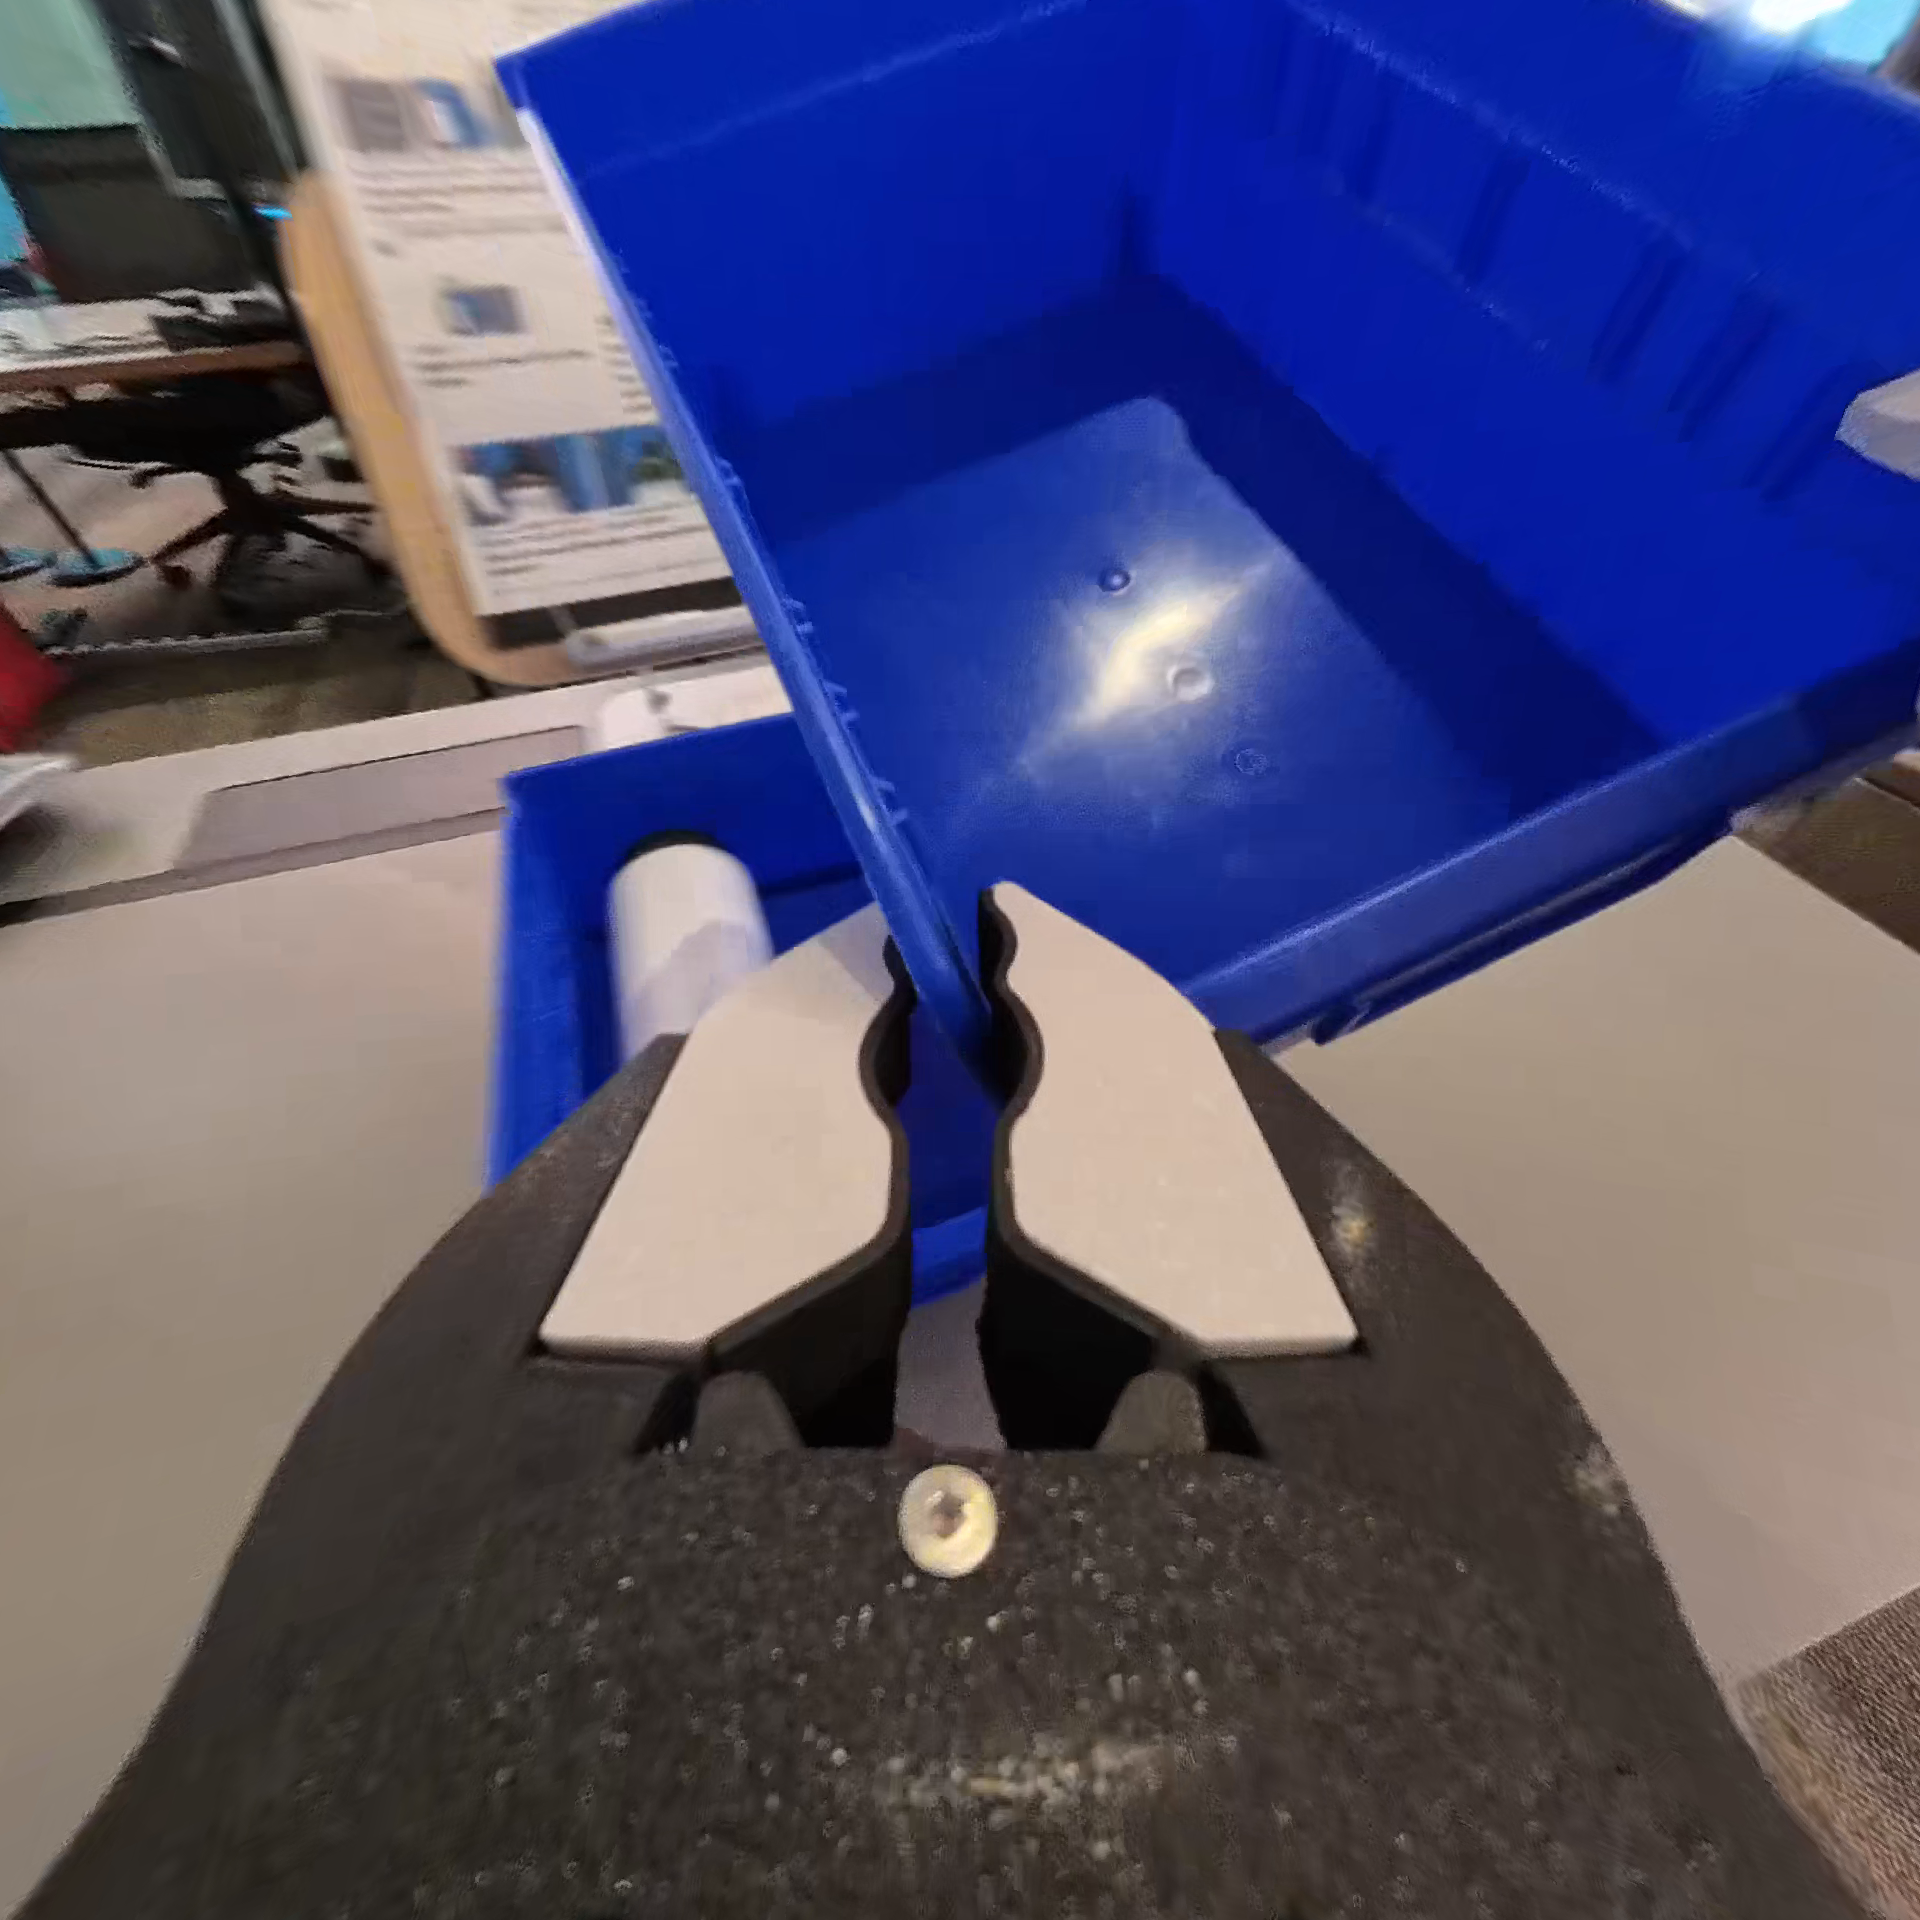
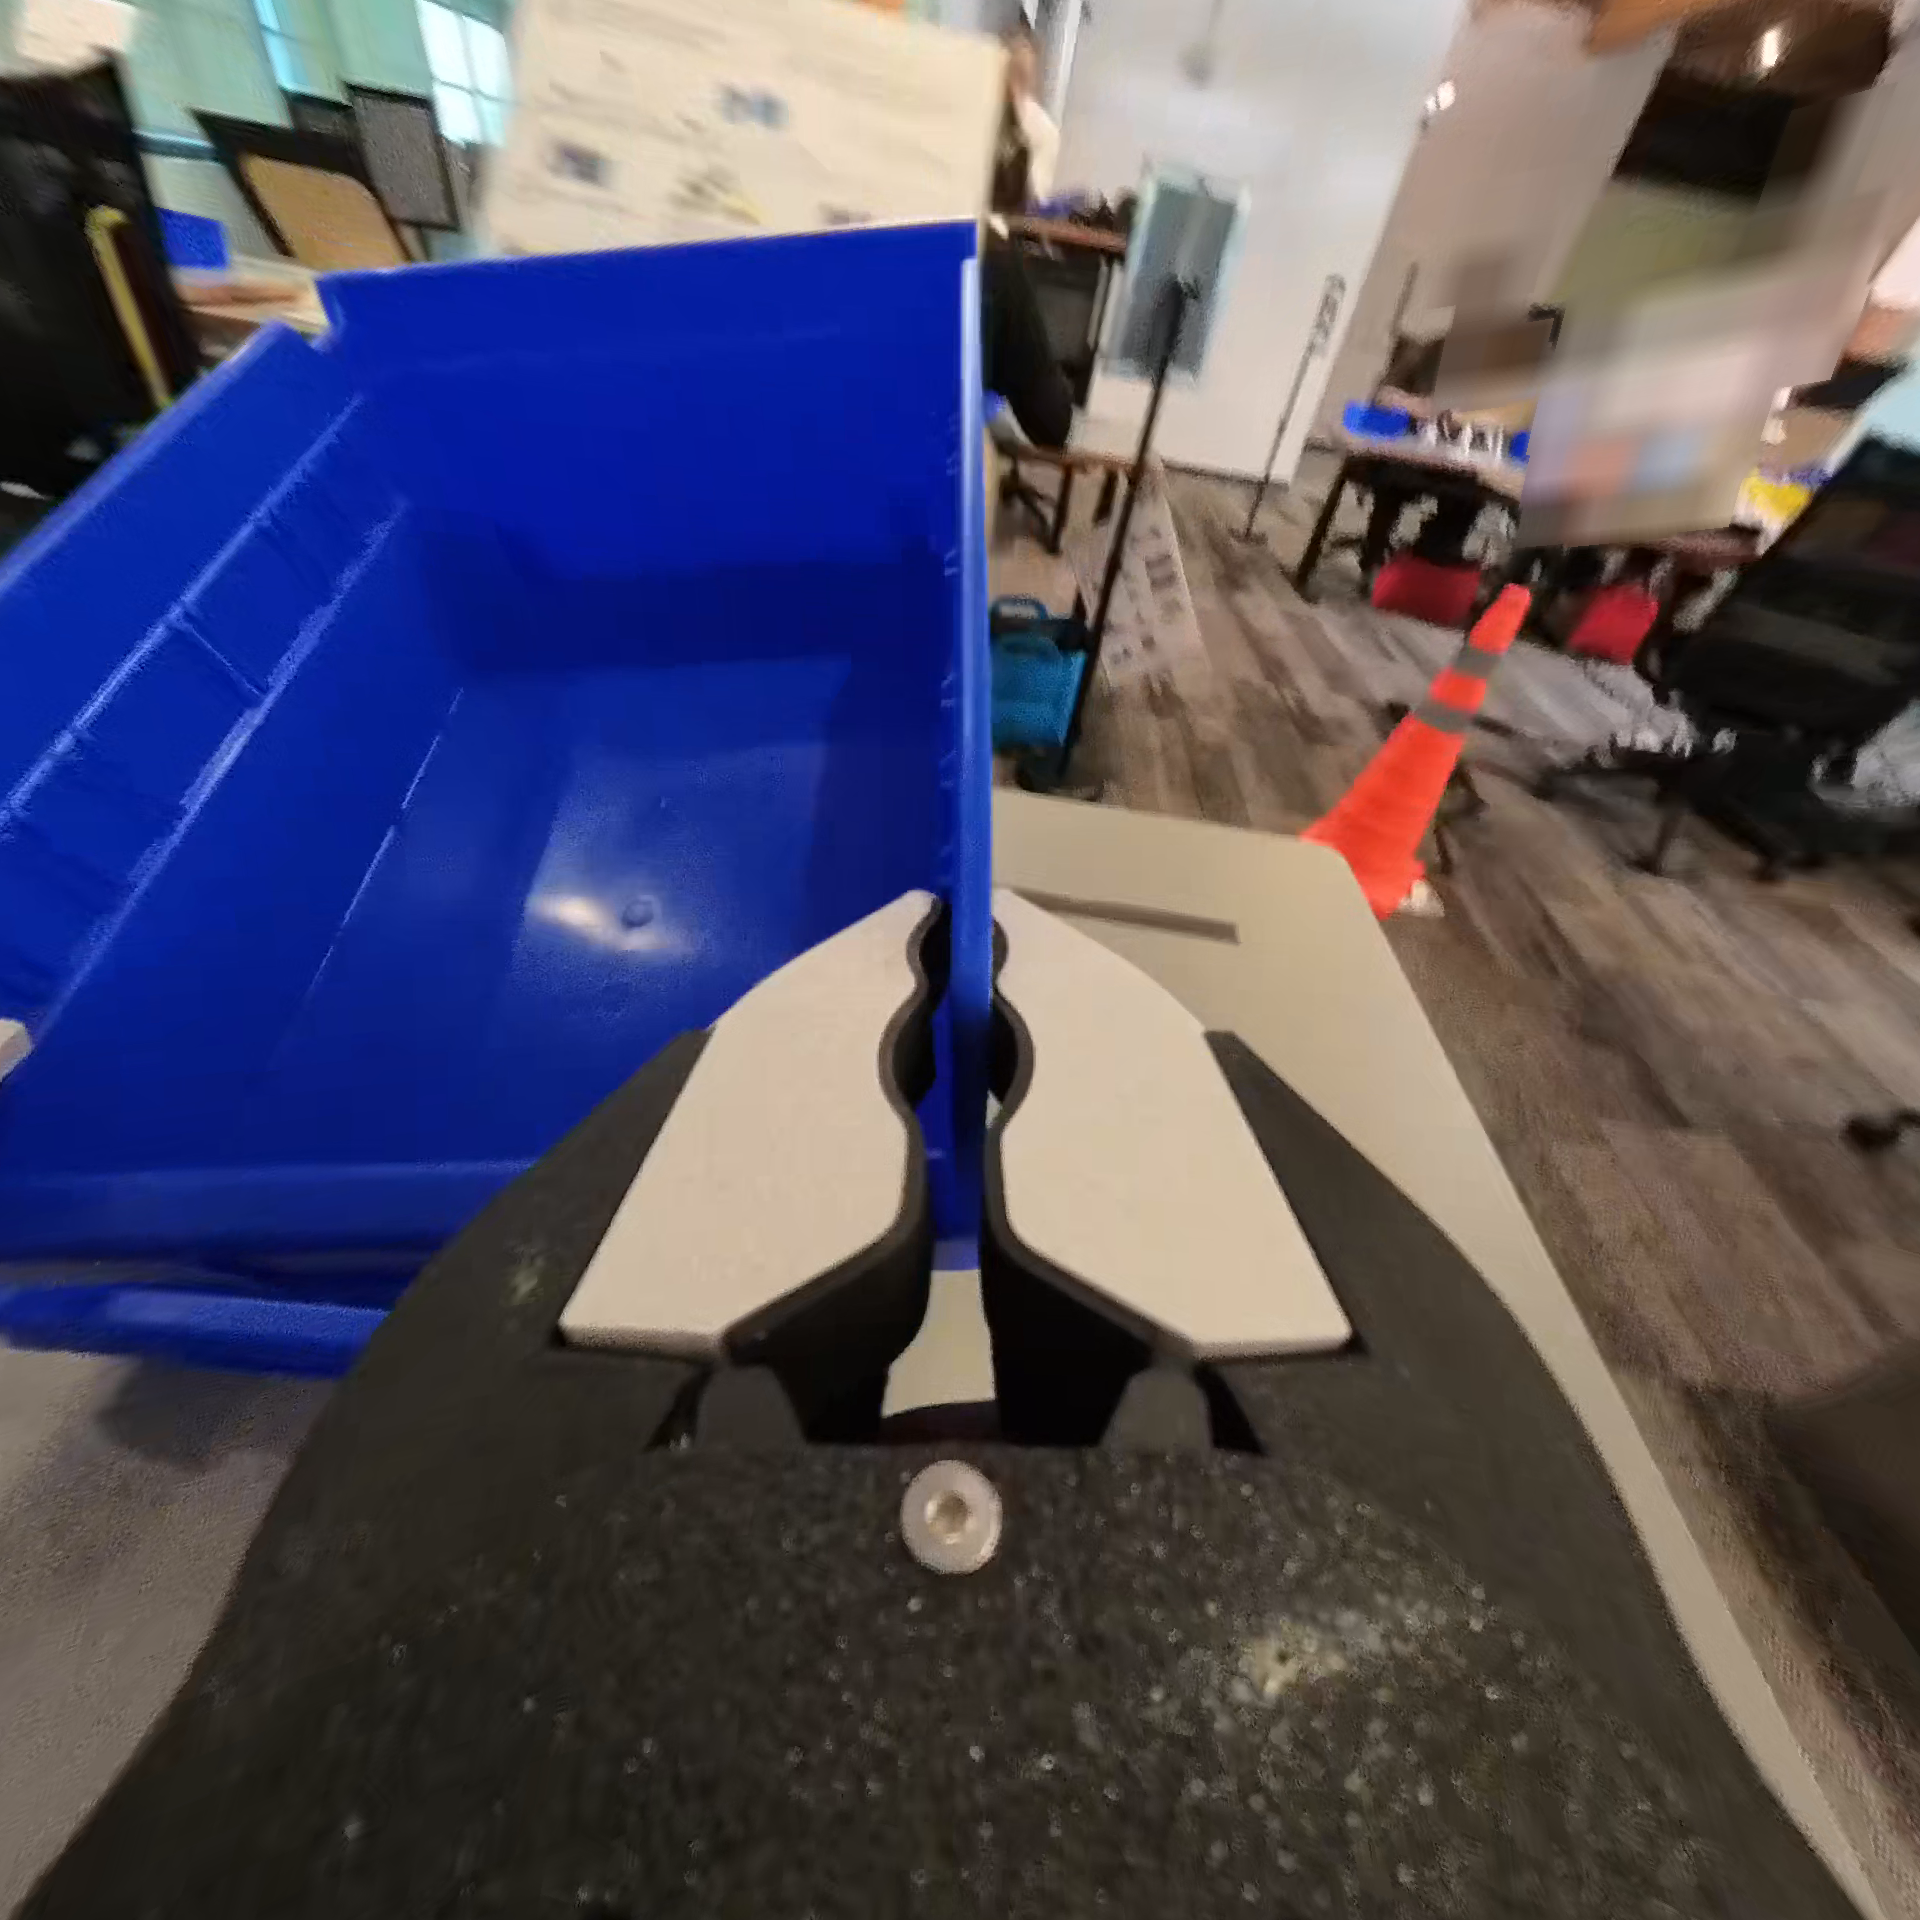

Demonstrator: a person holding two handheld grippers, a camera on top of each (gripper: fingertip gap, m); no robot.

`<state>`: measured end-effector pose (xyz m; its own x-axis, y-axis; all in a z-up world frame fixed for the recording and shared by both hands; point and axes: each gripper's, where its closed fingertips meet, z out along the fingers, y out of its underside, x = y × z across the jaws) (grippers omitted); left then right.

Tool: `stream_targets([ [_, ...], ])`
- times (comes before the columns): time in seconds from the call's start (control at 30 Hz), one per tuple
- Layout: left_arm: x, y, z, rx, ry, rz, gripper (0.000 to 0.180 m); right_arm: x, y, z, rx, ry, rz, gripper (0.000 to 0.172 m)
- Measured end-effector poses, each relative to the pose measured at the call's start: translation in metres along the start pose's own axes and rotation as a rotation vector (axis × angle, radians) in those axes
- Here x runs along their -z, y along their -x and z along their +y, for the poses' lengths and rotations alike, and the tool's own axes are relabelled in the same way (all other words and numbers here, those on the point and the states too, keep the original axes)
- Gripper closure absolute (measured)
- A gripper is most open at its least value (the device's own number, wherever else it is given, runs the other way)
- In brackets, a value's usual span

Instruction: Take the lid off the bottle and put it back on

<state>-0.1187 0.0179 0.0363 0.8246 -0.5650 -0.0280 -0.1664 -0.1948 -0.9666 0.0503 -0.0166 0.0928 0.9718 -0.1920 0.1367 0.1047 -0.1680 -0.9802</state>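
An empty blue bin (image 1: pixel 1195 623) is lifted off the table and tilted. My left gripper (image 1: pixel 940 940) is shut on the bin's left wall. My right gripper (image 2: pixel 966 920) is shut on its right wall (image 2: pixel 971 623). A fingertip of the right gripper (image 1: pixel 1886 426) shows at the far side of the bin in the left wrist view. A white bottle (image 1: pixel 686 935) with a dark end lies on its side in a second blue bin (image 1: pixel 540 987) on the table, below and to the left of the lifted bin. The bottle's near end is hidden behind my left finger.
The grey table (image 1: pixel 208 1143) carries the lower bin; its rounded right corner (image 2: pixel 1299 935) shows in the right wrist view. An orange traffic cone (image 2: pixel 1434 748) stands on the wood floor beyond. A poster board (image 1: pixel 499 364) and office chairs stand behind.
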Motion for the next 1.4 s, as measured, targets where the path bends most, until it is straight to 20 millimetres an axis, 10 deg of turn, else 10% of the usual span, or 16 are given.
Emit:
stream_targets([
  [0.3, -0.128, -0.134, 0.068, -0.033, 0.190, 0.074, 0.173, -0.056, -0.157, 0.149, -0.198, 0.191, 0.067, 0.169],
  [0.57, -0.161, -0.173, 0.132, 0.019, 0.264, 0.155, 0.167, -0.078, -0.186, 0.236, -0.380, 0.245, 0.005, 0.167],
  [0.8, -0.157, -0.179, 0.130, -0.044, 0.245, 0.220, 0.162, -0.084, -0.186, 0.236, -0.486, 0.211, -0.046, 0.160],
  [0.97, -0.122, -0.159, 0.092, 0.005, 0.212, 0.321, 0.137, -0.066, -0.195, 0.195, -0.269, 0.070, -0.003, 0.137],
  [1.13, -0.060, -0.079, 0.059, 0.020, 0.110, 0.303, 0.123, -0.038, -0.180, 0.121, -0.145, -0.140, -0.031, 0.129],
  [1.27, -0.033, 0.020, 0.079, 0.015, 0.081, 0.103, 0.122, -0.031, -0.115, 0.072, -0.147, -0.210, -0.213, 0.128],
  [1.4, -0.016, 0.093, 0.117, 0.053, 0.095, -0.064, 0.122, -0.041, -0.005, 0.067, -0.133, -0.109, -0.431, 0.123],
])
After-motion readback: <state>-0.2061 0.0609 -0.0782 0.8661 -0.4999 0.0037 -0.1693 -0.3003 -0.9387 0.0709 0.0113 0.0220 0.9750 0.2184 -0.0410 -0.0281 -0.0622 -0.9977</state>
